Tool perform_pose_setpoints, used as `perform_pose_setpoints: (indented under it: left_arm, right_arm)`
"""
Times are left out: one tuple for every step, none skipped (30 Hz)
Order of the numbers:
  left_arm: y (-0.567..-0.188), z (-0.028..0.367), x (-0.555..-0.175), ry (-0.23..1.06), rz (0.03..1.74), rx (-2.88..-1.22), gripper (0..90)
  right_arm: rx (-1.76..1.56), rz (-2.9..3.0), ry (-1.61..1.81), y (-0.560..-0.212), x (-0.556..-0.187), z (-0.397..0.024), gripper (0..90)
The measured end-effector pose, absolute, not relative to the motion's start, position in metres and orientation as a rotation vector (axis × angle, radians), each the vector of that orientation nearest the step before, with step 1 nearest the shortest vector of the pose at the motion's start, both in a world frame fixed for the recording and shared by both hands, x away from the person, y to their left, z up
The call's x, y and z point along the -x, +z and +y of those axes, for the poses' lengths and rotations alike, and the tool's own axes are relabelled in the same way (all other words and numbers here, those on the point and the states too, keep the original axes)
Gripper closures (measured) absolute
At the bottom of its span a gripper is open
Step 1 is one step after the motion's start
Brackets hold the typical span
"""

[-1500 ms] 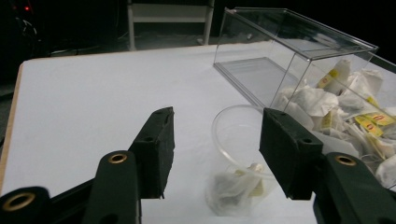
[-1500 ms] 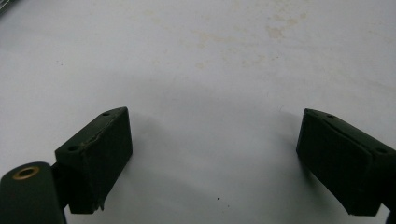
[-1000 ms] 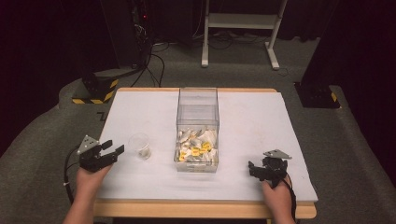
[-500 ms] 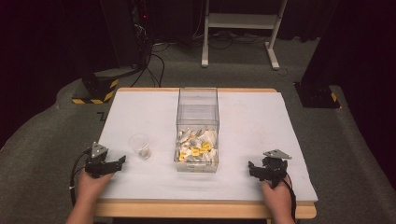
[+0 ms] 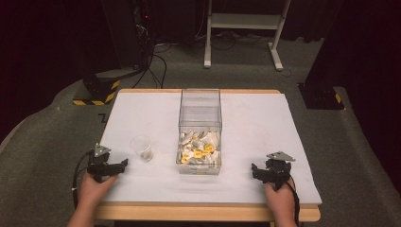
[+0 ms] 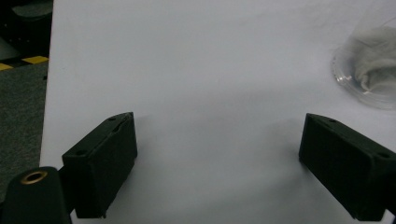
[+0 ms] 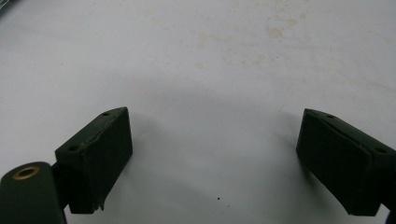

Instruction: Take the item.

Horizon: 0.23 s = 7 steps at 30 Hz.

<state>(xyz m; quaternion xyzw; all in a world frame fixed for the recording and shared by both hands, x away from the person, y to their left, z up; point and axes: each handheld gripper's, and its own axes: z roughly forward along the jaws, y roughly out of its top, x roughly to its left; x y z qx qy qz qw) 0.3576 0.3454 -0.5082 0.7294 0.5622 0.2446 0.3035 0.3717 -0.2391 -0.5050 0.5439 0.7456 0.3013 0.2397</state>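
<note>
Spreading wide across the middle: white tabletop point(image 5: 142, 109), bare for the most part. Standing at its centre, as the landmark: tall clear bin point(image 5: 200, 130), holding a heap of small white and yellow packets point(image 5: 198, 150) in its near half, far half looking empty. Sitting just left of the bin, near but apart: small clear cup point(image 5: 141, 147), upright, with something pale and crumpled inside, too blurred to name. Showing again at the upper right of the left claw view: the cup point(image 6: 369, 70), well ahead of the jaws.

Resting low on the tabletop, left of the bin and nearer the person than the cup: left claw point(image 5: 116, 166), jaws gaping wide in its own view point(image 6: 217, 168), gripping nothing. Resting right of the bin, close to the near edge: right claw point(image 5: 257, 171), likewise spread wide point(image 7: 212, 163), nothing but faintly stained white surface between the jaws.

Judging progress: looking early, or paused between moves. Packets lying in the bin, cup holding a little, neither claw touching either. Likely remaining: reaching into the bin, pinching a packet, carrying it leftward to the cup.
</note>
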Motion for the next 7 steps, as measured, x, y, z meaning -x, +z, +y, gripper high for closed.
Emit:
perform_pose_setpoints:
  left_arm:
    - [-0.5082, 0.3455, -0.3577, 0.649, 1.491, -1.931, 11.5]
    - [-0.5082, 0.3459, -0.3579, 0.646, 1.49, -1.932, 11.4]
    - [-0.5082, 0.3459, -0.3579, 0.646, 1.49, -1.932, 11.4]
    - [-0.5082, 0.3459, -0.3579, 0.645, 1.49, -1.932, 11.4]
    - [-0.5082, 0.3459, -0.3579, 0.646, 1.49, -1.932, 11.4]
    - [-0.5082, 0.3459, -0.3579, 0.646, 1.49, -1.933, 11.4]
    - [-0.5082, 0.3459, -0.3579, 0.646, 1.49, -1.932, 11.4]
  right_arm:
    - [-1.489, 2.041, 0.825, -0.5051, -0.3717, -0.2391, 10.6]
    - [-1.489, 2.041, 0.825, -0.505, -0.3716, -0.239, 10.6]
    - [-1.489, 2.041, 0.825, -0.505, -0.3716, -0.239, 10.6]
    - [-1.489, 2.041, 0.825, -0.505, -0.3716, -0.2391, 10.7]
    - [-1.489, 2.041, 0.825, -0.505, -0.3716, -0.2391, 10.7]
    - [-1.487, 2.041, 0.825, -0.5051, -0.3717, -0.2391, 10.6]
    - [-1.488, 2.042, 0.825, -0.5051, -0.3718, -0.2392, 10.6]
